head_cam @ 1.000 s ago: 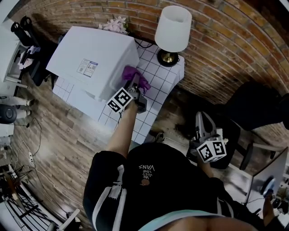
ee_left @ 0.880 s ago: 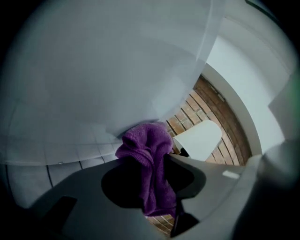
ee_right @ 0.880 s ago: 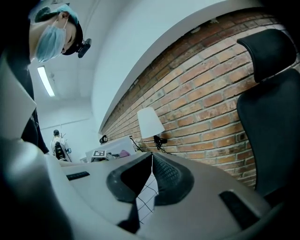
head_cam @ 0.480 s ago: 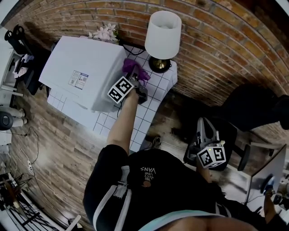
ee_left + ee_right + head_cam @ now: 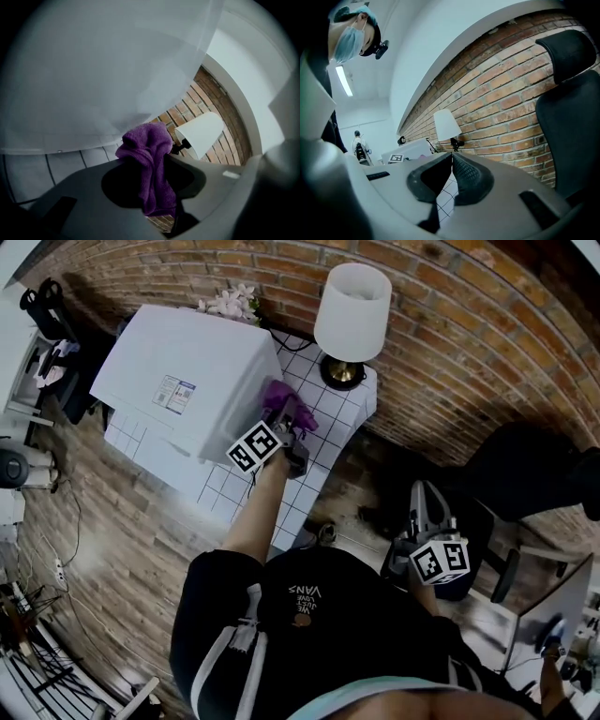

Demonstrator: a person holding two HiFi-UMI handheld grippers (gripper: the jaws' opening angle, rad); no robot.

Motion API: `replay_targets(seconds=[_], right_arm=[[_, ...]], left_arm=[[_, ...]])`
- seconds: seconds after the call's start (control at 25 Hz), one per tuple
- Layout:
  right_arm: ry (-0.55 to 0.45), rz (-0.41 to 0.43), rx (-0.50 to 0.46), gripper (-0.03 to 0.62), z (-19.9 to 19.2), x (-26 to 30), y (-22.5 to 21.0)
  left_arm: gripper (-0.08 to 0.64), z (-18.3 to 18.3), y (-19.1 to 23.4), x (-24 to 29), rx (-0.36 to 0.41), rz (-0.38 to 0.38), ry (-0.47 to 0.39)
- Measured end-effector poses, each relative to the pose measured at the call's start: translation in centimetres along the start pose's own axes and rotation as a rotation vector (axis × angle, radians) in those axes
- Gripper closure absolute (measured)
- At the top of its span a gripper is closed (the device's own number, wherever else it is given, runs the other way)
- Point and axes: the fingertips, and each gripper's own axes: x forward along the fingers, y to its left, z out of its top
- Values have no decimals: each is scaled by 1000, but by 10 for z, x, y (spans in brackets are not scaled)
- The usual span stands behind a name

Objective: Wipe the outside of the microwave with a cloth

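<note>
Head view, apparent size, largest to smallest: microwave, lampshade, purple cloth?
1. microwave, clearly largest.
2. lampshade, though it sits nearer the camera.
3. purple cloth, partly hidden by the left claw.

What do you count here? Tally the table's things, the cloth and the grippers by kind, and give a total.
Microwave: 1
Lamp: 1
Flower bunch: 1
Purple cloth: 1
Grippers: 2, left gripper and right gripper
Total: 6
</note>
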Motion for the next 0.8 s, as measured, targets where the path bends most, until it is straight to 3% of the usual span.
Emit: replay_targets(seconds=[0.2,0.48,0.64,0.8], right_arm=[[21,100,-19,588,-6,18,23],[65,259,-42,588,-17,43,67],[74,319,-48,588,-25,49,82],[83,318,-52,588,-23,48,85]], left_arm=[[419,-19,14,-68,-10,17,12],[419,-31,57,-162,-40,131,-22],[419,-38,82,-190,-88,184,-40],[419,-35,95,-188,-127,193,-54]])
